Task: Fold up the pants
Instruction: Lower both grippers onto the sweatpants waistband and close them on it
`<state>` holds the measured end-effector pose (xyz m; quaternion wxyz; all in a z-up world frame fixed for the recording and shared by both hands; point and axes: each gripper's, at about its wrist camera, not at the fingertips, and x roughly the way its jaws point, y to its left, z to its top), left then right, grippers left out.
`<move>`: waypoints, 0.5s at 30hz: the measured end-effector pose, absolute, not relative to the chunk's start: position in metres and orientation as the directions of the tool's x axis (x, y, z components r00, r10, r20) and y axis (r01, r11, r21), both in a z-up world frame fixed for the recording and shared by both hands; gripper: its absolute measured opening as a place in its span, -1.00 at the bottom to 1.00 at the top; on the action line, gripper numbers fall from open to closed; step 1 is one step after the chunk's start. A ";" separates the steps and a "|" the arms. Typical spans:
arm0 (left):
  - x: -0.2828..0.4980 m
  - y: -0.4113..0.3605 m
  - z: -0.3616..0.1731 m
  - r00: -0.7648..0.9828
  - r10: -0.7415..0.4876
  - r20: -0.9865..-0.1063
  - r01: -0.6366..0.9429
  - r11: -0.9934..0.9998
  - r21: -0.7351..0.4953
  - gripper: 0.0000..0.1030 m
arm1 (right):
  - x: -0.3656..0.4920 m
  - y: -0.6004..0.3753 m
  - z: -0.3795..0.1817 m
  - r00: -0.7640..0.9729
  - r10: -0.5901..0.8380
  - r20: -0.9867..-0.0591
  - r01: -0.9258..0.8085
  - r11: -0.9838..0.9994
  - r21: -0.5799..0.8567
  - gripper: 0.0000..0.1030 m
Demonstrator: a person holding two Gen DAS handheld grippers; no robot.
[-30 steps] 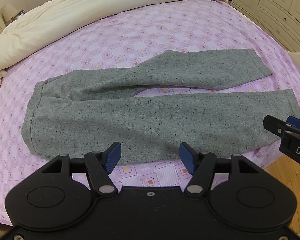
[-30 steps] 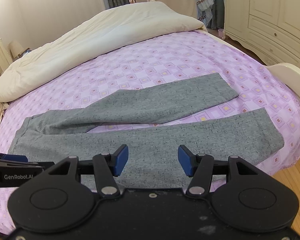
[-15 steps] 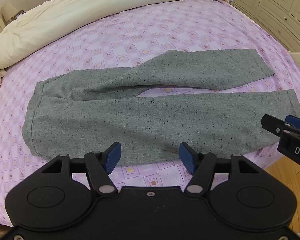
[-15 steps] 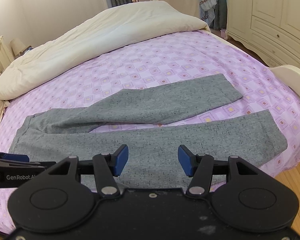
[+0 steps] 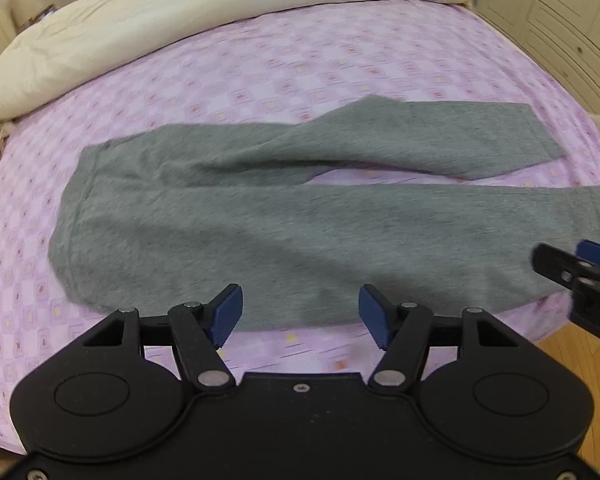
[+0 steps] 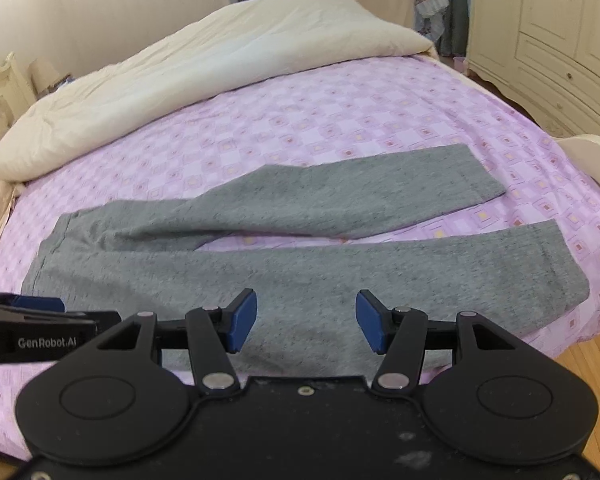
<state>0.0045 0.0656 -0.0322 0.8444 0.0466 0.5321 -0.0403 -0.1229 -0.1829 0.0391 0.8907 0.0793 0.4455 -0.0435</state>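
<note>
Grey pants lie flat across the purple patterned bed, waistband at the left, two legs spread apart toward the right; they also show in the right wrist view. My left gripper is open and empty, hovering over the near edge of the lower leg. My right gripper is open and empty over the lower leg, nearer the cuffs. The right gripper shows at the right edge of the left wrist view; the left gripper shows at the left edge of the right wrist view.
A cream duvet is bunched along the far side of the bed. A cream wardrobe stands at the right. Wooden floor shows past the bed's near right corner.
Both grippers have moved slightly forward and lower toward the pants, so the pants look a little larger. Both stay open. The pants have not moved.
</note>
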 end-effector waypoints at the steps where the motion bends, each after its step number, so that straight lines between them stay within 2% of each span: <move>1: 0.004 0.080 -0.037 0.434 -0.005 -0.901 0.104 0.994 0.045 0.29 | -0.122 -0.175 0.037 0.594 -0.002 -0.804 0.136 0.986 0.098 0.13; 10: 0.014 0.238 -0.090 0.396 0.212 -0.894 -0.028 0.975 0.219 0.29 | -0.107 -0.062 0.002 0.491 0.088 -0.866 -0.013 0.996 0.094 0.13; 15: 0.030 0.299 -0.130 0.383 0.248 -0.890 -0.009 0.964 0.265 0.29 | -0.092 0.012 -0.016 0.439 0.125 -0.890 -0.121 0.989 0.080 0.13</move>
